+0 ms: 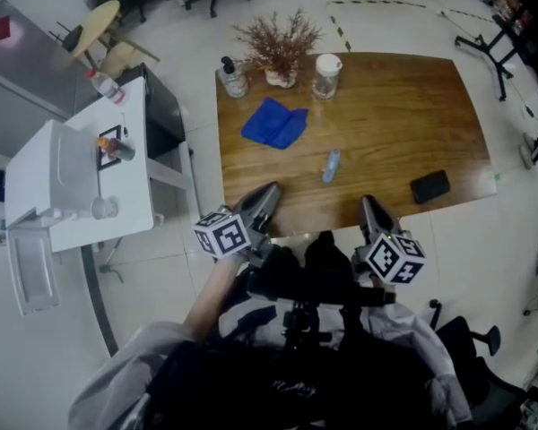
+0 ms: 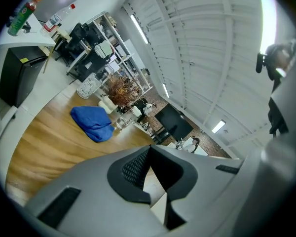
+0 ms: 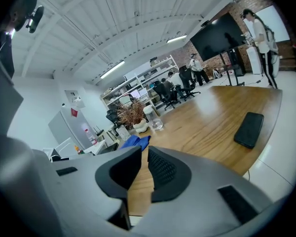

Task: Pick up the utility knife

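Two grippers hover over the near edge of the wooden table (image 1: 386, 124), so the step in hand looks like the approach, with nothing picked up yet. Furthest left is the left gripper (image 1: 267, 193); in its own view the dark pads meet at the tips with nothing between them, so it is closed and empty; it points across the boards towards the blue cloth (image 1: 273, 123), which lies crumpled further back, in front of a dried plant (image 1: 280, 45). Next to the right is the utility knife (image 1: 331, 165), a slim pale-blue bar lying flat on the wood, lengthwise away from the person, well apart from the cloth and touched by nothing; it sits between the lines of the two grippers, nearer the right one. Then comes the right gripper (image 1: 368, 204); its view shows the pads a narrow slit apart and empty, with only table seen through the gap; the knife itself does not show there. Furthest right a black flat slab (image 1: 429, 186) rests near the table's edge, clear of everything.

As I judge it, the right gripper is the better placed; it would need to spread its jaws wider than the handle, tip down, travel forward and a little left, and straddle the knife across its narrow width before closing.
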`<move>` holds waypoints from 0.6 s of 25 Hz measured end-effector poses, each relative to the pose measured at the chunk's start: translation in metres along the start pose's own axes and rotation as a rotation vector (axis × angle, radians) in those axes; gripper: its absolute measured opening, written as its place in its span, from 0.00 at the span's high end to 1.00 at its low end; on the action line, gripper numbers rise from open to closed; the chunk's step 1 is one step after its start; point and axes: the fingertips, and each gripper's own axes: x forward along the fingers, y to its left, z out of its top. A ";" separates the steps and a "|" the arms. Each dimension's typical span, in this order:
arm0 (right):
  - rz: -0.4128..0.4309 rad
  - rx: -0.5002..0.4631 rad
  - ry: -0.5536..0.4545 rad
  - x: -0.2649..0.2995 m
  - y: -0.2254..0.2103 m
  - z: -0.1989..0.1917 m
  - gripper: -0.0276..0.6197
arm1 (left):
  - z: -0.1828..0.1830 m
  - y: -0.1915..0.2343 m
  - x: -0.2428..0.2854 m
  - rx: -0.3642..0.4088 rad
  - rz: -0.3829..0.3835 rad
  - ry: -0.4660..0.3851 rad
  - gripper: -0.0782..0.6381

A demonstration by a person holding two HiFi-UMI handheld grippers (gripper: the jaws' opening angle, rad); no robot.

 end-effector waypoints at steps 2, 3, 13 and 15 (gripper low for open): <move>-0.013 0.008 -0.008 -0.003 0.001 -0.003 0.87 | -0.002 0.001 -0.001 0.002 -0.007 0.016 0.88; -0.018 0.013 -0.013 -0.005 0.002 -0.005 0.87 | -0.002 0.002 -0.002 0.003 -0.009 0.023 0.88; -0.049 0.032 -0.016 -0.013 0.009 -0.021 0.87 | -0.006 0.010 -0.012 0.005 -0.011 0.056 0.88; -0.049 0.029 -0.017 -0.013 0.010 -0.021 0.87 | -0.004 0.009 -0.013 0.005 -0.016 0.052 0.88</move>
